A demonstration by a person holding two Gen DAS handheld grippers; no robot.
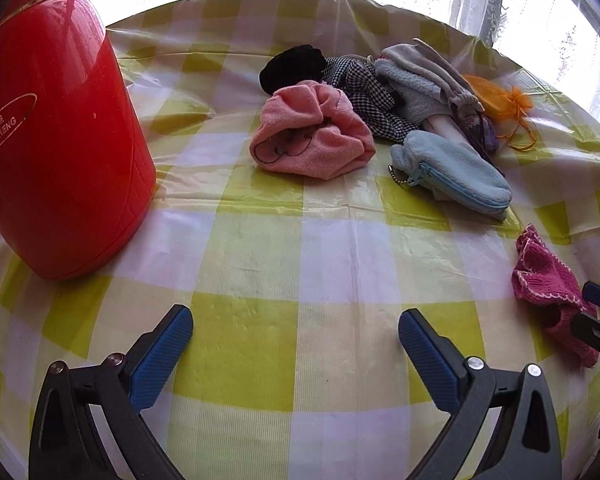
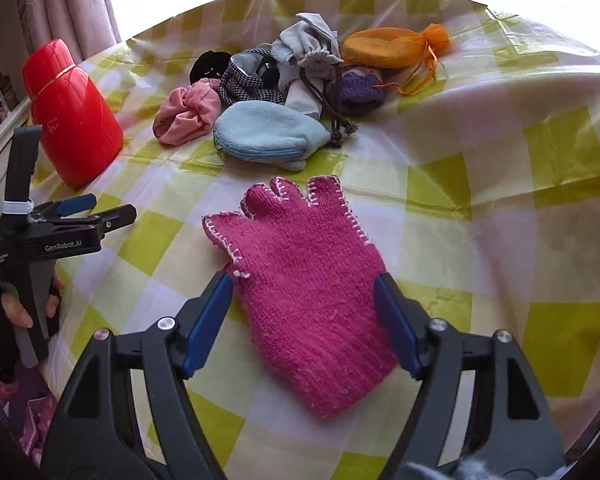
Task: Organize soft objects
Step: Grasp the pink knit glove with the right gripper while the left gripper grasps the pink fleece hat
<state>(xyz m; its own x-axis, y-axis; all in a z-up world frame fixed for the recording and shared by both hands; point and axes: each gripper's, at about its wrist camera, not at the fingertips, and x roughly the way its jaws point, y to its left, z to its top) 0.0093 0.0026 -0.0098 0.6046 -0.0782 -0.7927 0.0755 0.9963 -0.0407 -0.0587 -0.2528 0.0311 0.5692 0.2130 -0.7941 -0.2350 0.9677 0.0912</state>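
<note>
The pink knit glove [image 2: 308, 288] lies flat on the checked tablecloth [image 2: 500, 240], with bare cloth all around it and the pile of soft things [image 2: 284, 92] beyond its finger tips. The right gripper [image 2: 302, 322] is spread wide around the glove's sides; its pads seem not to squeeze. The left gripper [image 1: 296, 354] gapes empty over bare cloth left of the glove, a red flask [image 1: 56, 152] farther left.

Wide-open left tool [image 1: 296, 338] over checked tablecloth [image 1: 300, 240], soft pile [image 1: 380, 120] beyond.
</note>
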